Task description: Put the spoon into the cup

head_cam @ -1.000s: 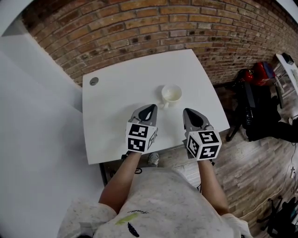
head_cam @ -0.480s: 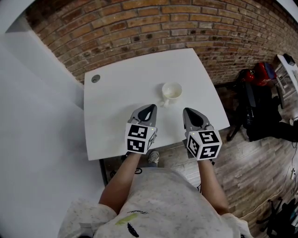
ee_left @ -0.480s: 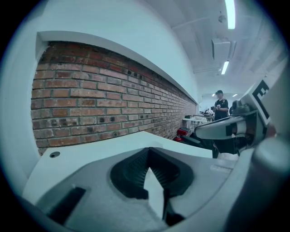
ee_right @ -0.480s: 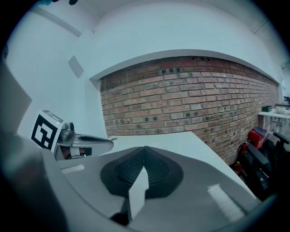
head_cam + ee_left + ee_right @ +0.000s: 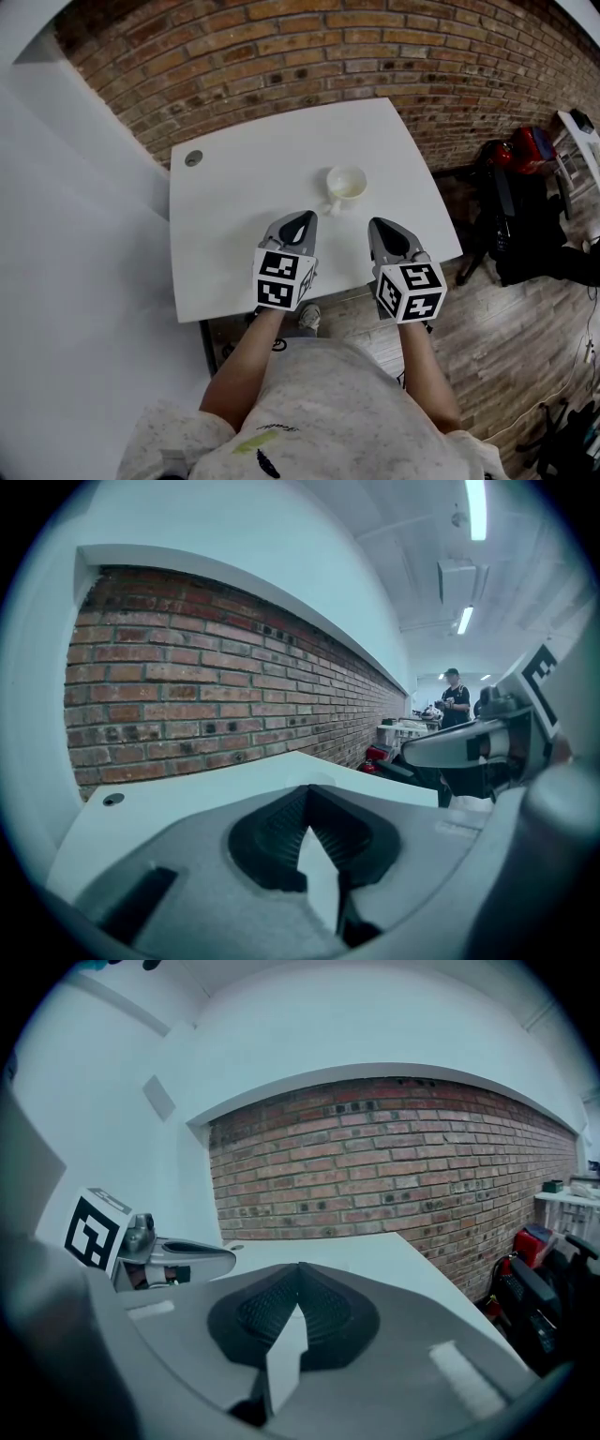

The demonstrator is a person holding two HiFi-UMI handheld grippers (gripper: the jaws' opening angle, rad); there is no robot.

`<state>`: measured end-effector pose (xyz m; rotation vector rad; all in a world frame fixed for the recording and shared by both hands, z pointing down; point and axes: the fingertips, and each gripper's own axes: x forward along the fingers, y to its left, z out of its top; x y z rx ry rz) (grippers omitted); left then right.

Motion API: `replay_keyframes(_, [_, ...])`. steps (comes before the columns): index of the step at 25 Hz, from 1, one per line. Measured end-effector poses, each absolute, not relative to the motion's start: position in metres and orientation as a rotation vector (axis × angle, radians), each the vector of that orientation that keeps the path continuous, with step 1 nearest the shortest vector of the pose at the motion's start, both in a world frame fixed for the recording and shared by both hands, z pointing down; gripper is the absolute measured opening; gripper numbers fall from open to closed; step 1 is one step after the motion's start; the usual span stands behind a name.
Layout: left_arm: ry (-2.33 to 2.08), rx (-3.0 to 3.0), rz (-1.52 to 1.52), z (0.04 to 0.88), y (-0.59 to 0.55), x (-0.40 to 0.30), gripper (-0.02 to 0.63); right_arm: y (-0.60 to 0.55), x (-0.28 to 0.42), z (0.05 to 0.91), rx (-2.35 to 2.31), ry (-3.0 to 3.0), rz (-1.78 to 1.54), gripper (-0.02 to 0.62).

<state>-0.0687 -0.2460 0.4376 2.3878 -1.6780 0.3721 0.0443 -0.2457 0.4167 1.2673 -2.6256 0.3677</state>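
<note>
Holding the left tool and the right tool side by side over the near part of the white counter, both pointing away from the body toward the brick wall. Carrying a marker cube at the back of each tool, with a bare forearm reaching in behind it.

Showing, in the left gripper view, the two jaws of the left tool meeting at their tips, with only a narrow wedge of white counter visible behind the tips and nothing caught between the ribbed black pads. Showing the same in the right gripper view: jaws of the right tool pressed together at the front and gripping nothing.

Seeing the white cup upright on the counter just ahead of the two tools, about between them, touching neither, with its handle turning back toward the left tool. Not making out the spoon in any view; not able to tell from the head view whether something is lying inside the cup.

Noticing a small round dark hole in the counter, well ahead and to the left of the left tool. Catching, in the left gripper view, a person standing far off beyond the right tool.
</note>
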Motion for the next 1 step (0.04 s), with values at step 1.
replay_keyframes(1, [-1.678, 2.388, 0.373, 0.4376, -0.2456, -0.0687, 0.000, -0.2454, 0.0443, 0.4164, 1.267, -2.626, 0.368, 0.009])
